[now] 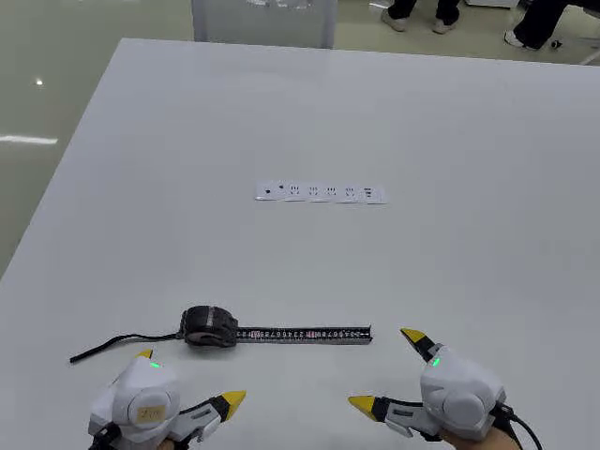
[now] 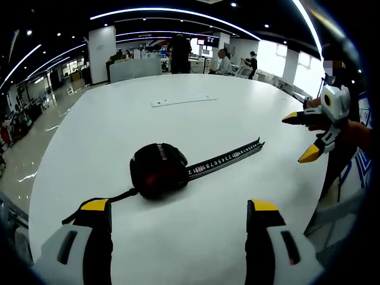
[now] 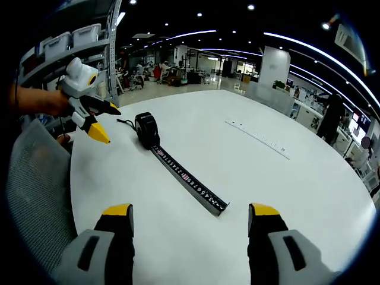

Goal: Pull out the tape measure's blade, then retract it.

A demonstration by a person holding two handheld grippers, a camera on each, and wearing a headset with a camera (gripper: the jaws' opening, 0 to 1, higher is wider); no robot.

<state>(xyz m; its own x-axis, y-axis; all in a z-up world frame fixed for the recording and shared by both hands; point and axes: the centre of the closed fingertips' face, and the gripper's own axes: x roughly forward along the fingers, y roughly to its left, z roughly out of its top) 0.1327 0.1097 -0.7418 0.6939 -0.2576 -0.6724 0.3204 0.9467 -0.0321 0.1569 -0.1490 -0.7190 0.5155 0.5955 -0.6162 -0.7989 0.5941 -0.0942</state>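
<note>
A black tape measure (image 1: 208,327) lies on the white table (image 1: 328,122), its blade (image 1: 305,334) pulled out to the right and lying flat. A black wrist strap (image 1: 117,344) trails left from the case. My left gripper (image 1: 187,380) hovers open just in front of the case (image 2: 158,169), touching nothing. My right gripper (image 1: 389,368) is open near the blade's hooked end (image 3: 218,206), apart from it. The blade (image 3: 184,176) runs from the case (image 3: 146,129) toward the right gripper (image 3: 190,211). The left gripper (image 2: 178,206) holds nothing.
A white power strip (image 1: 321,193) lies flat at the table's middle, beyond the tape. The table's near edge is close under both grippers. People's legs (image 1: 422,11) and a chair back (image 1: 264,21) show past the far edge.
</note>
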